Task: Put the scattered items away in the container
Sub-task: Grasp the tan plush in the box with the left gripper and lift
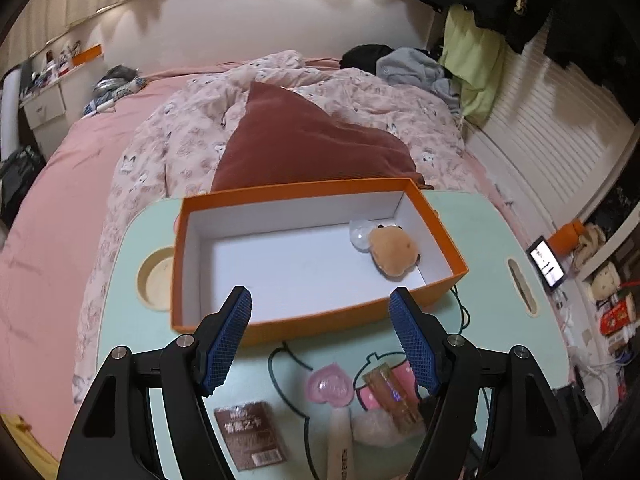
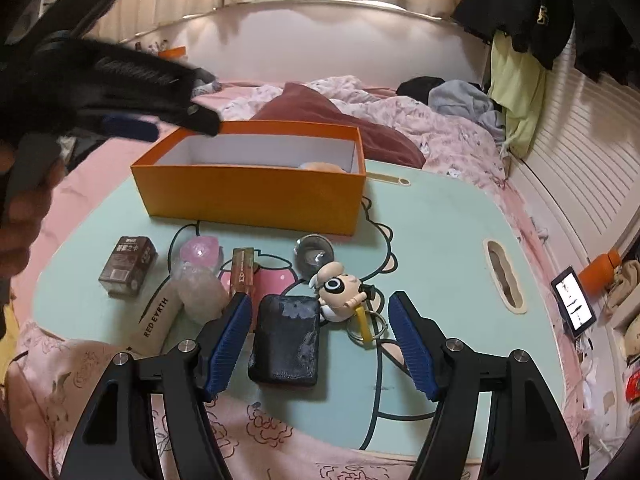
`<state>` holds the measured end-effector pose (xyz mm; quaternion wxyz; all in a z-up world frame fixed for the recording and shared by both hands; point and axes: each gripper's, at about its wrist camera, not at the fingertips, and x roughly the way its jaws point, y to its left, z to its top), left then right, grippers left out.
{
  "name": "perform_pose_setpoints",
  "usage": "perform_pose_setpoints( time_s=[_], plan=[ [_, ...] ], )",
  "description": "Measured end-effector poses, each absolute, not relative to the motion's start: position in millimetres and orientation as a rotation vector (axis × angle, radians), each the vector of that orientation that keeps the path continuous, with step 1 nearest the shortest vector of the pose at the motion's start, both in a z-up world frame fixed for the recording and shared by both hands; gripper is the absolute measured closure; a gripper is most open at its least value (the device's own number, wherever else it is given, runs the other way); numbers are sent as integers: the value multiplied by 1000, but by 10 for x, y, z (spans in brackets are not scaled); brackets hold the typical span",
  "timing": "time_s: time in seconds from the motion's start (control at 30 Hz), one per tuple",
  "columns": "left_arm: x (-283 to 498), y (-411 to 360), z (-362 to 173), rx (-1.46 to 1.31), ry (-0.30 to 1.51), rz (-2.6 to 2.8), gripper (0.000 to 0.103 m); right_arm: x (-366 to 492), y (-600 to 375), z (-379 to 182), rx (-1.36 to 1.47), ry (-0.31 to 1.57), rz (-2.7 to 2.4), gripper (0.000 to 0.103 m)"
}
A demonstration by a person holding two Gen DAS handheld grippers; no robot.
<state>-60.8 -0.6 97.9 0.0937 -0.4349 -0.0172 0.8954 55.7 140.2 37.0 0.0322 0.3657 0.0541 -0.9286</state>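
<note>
An orange box (image 1: 320, 322) with a white inside stands on the mint lap table (image 1: 488, 232). A tan plush toy (image 1: 394, 252) and a clear trinket (image 1: 360, 232) lie in its right end. My left gripper (image 1: 320, 300) hovers open over the box's near wall, with nothing between its pads. In front of the box (image 2: 248, 196) lie a brown carton (image 2: 128, 268), a pink heart (image 2: 200, 254), a cream tube (image 2: 160, 312), an amber case (image 2: 242, 270), a glass ball (image 2: 314, 254), a figurine keychain (image 2: 340, 288) and a dark pouch (image 2: 286, 340). My right gripper (image 2: 320, 304) is open low over the pouch and keychain.
The table (image 2: 440, 240) rests on a bed with a floral quilt and a maroon pillow (image 1: 304, 140). It has a cup hole (image 1: 156, 276) and a handle slot (image 2: 504, 276). A hand (image 2: 20, 220) holds the left tool at upper left. A lit phone (image 2: 574, 306) stands at right.
</note>
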Motion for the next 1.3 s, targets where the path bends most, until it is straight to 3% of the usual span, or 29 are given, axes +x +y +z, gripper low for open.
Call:
perform_pose_setpoints(
  time_s=[0.2, 0.4, 0.47, 0.73, 0.8, 0.83, 0.9, 1.1, 1.3],
  plan=[
    [-899, 286, 1021, -1376, -72, 2488, 31, 592, 1504, 398, 1094, 86, -2868, 33],
    [-1371, 721, 863, -1527, -61, 2382, 33, 656, 1960, 443, 1037, -264, -2893, 33],
    [-1524, 812, 734, -1596, -70, 2363, 44, 634, 2041, 421, 1058, -325, -2882, 33],
    [-1836, 901, 294, -1742, -191, 2304, 46, 594, 2057, 392, 1091, -350, -2839, 33],
    [-1842, 926, 228, -1750, -187, 2285, 63, 589, 2056, 385, 1102, -356, -2828, 33],
    [-1838, 922, 218, -1744, -195, 2277, 63, 585, 2053, 380, 1110, -360, -2822, 33],
    [-1818, 884, 260, -1716, -217, 2278, 68, 585, 2044, 372, 1119, -362, -2815, 33],
    [-1582, 644, 715, -1542, -280, 2308, 69, 590, 2013, 361, 1126, -351, -2813, 33],
    [-859, 318, 1196, -1309, -279, 2300, 68, 592, 1987, 360, 1126, -332, -2818, 33]
  ],
)
